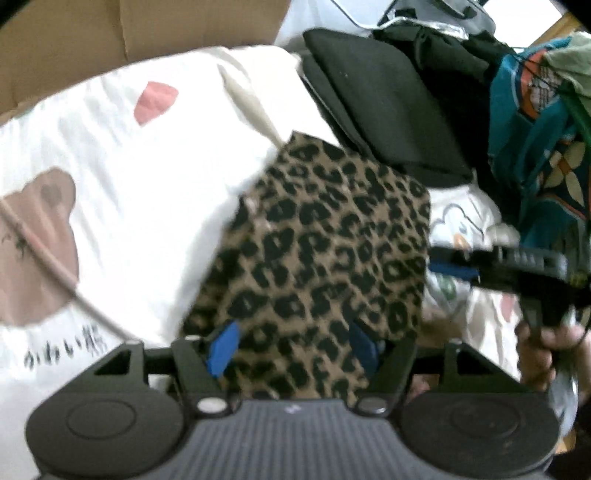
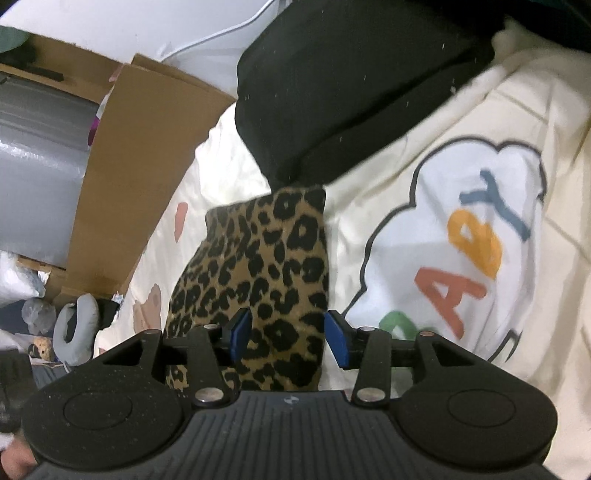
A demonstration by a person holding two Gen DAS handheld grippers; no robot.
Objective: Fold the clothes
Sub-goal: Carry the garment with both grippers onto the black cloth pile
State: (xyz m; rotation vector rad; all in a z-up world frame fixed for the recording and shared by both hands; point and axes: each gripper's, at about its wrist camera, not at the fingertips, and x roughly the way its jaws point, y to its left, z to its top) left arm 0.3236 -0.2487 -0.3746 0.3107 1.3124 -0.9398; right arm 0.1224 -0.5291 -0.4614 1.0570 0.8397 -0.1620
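A folded leopard-print garment (image 1: 325, 240) lies flat on a white bed sheet (image 1: 147, 177) printed with bears. My left gripper (image 1: 293, 347) hovers over its near edge, jaws open, the blue pads (image 1: 223, 347) apart and not pressing the cloth. In the right wrist view the same leopard garment (image 2: 266, 258) runs away between my right gripper's (image 2: 288, 338) spread blue pads (image 2: 336, 339), which stand open over it. The right gripper (image 1: 450, 262) also shows at the right of the left wrist view, held by a hand (image 1: 539, 354) beside the garment.
A folded black garment (image 1: 380, 110) (image 2: 351, 85) lies just beyond the leopard one. A pile of unfolded clothes, one teal and patterned (image 1: 535, 147), sits at the right. Cardboard boxes (image 1: 129, 29) (image 2: 147, 147) stand past the bed's edge. A "BABY" cloud print (image 2: 461, 240) marks the sheet.
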